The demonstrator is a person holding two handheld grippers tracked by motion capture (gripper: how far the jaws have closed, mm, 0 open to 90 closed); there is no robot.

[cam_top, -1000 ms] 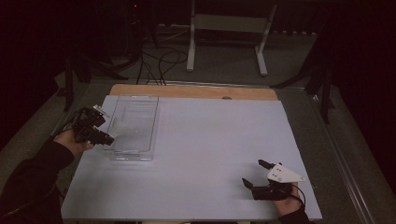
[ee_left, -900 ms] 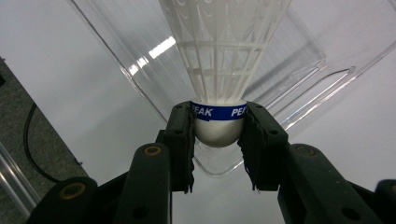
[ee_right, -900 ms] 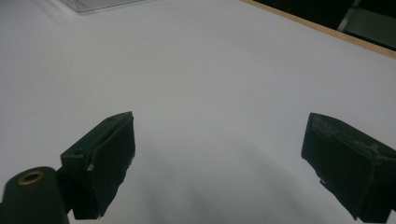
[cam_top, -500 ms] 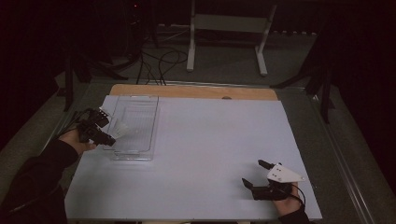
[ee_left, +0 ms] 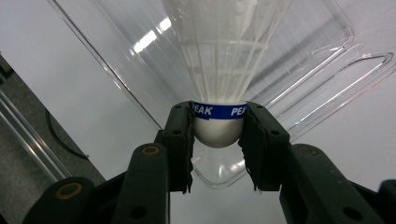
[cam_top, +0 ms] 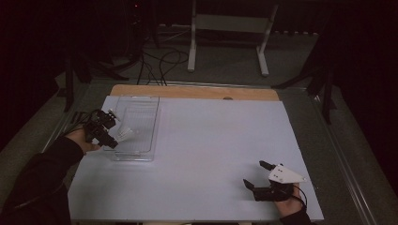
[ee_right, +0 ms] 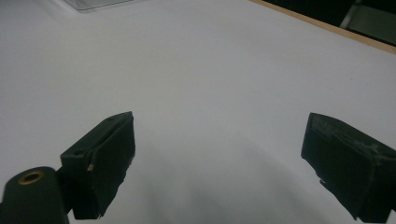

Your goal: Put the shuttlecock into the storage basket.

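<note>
A white shuttlecock with a blue band marked PEAK is clamped by its rounded cork between the jaws of my left gripper. Its feather skirt points away over a clear plastic tray. In the high view the left gripper holds the shuttlecock over the left rim of the clear tray at the table's left. My right gripper rests low near the front right of the white table, jaws wide apart with nothing between them, as the right gripper view confirms.
The white sheet covers the table, with a wooden strip along the far edge. Beyond it stand a white metal stand and floor cables. A corner of the clear tray lies far from the right gripper.
The left gripper has shifted slightly toward the tray's left rim with the shuttlecock in it. The right gripper has stayed in place.
</note>
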